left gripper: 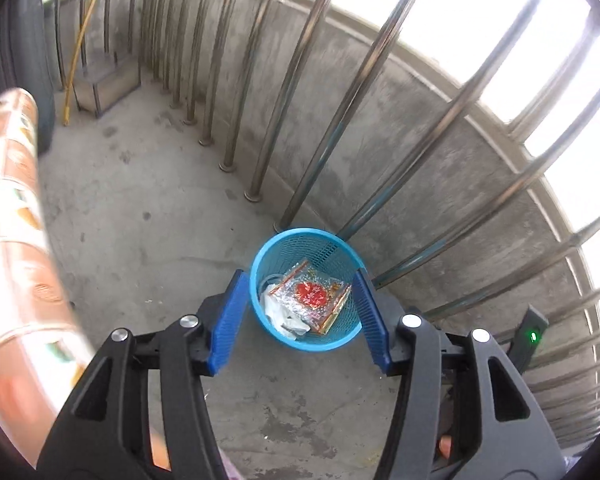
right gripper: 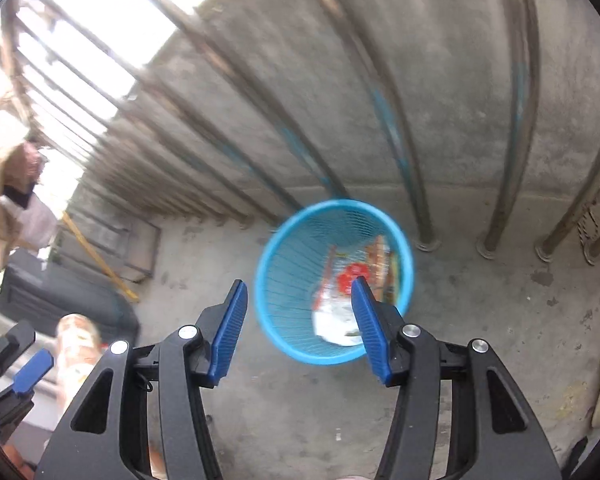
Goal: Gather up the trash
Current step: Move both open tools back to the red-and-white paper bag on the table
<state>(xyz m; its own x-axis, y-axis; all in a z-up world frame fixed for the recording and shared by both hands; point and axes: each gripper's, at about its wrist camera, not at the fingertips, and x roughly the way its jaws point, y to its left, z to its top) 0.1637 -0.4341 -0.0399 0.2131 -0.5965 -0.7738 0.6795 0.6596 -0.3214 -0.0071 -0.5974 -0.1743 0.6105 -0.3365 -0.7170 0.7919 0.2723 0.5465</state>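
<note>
The round blue plastic mesh waste basket point(left gripper: 305, 286) stands on the bare concrete floor point(left gripper: 140, 216), just beside the foot of the steel railing bars point(left gripper: 260, 80). Inside lie a clear crinkled wrapper with a red print point(left gripper: 312, 294) and a crumpled white plastic bag point(left gripper: 280, 314); these count as collected. The left claw point(left gripper: 300, 316) is spread wide and empty, above the basket. The right claw point(right gripper: 300, 320) is likewise wide and empty. An orange-patterned cylindrical canister point(right gripper: 78, 344), blurred, shows at the edge near the left claw; whether it is trash I cannot tell. Judgement: deposit apparently made; no further loose litter visible on the floor.
</note>
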